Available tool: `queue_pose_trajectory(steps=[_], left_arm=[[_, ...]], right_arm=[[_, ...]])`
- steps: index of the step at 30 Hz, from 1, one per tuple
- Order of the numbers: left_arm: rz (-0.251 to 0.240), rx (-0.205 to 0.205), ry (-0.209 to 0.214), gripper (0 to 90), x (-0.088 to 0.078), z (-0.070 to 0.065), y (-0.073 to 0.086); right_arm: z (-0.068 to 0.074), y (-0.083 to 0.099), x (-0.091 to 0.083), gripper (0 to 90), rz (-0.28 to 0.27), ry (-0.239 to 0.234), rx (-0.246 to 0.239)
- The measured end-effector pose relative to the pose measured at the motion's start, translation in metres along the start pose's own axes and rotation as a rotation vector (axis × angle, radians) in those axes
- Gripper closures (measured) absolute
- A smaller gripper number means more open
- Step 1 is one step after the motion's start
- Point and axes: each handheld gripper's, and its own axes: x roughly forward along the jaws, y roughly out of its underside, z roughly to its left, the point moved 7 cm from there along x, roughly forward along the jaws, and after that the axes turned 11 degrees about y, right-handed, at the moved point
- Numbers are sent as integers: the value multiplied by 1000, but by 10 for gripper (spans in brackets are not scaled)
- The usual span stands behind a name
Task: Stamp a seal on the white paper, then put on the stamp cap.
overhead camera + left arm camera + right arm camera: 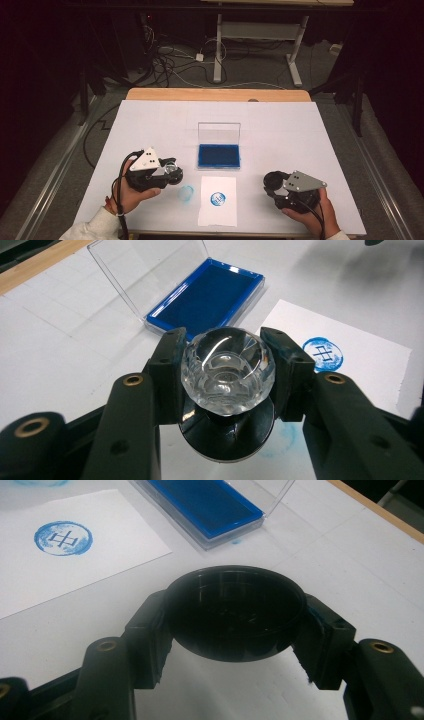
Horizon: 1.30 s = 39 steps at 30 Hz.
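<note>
High view: left gripper (167, 172) and right gripper (274, 182) flanked the stamped paper (217, 201); ink pad (218, 155) lay open beyond it
Left gripper view: jaws clenched on the crystal-handled stamp (227, 371), held above a faint blue smear (280, 442) on the table (60, 355)
Right gripper view: jaws clamped on a black round cap (235, 612), held near the pad

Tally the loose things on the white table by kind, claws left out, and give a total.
Stamp with clear faceted knob: 1
Black round cap: 1
Blue ink pad in its open clear case: 1
Paper sheet bearing a blue print: 1
Total: 4
</note>
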Motion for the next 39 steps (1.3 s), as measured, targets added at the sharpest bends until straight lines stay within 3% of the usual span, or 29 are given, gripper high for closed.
queue_pose_trajectory(steps=[17,25,29,39], left_arm=[[-25,-9,3,546,-5,-2,-2],[-44,14,27,546,2,-6,-15],[-52,22,38,546,4,-10,-20],[-83,37,66,546,12,-14,-38]], right_arm=[[3,-4,5,386,-4,-17,-9],[7,-4,5,387,-9,-26,-6],[12,-10,8,387,-13,-36,-3],[34,-31,23,388,-30,-111,-41]])
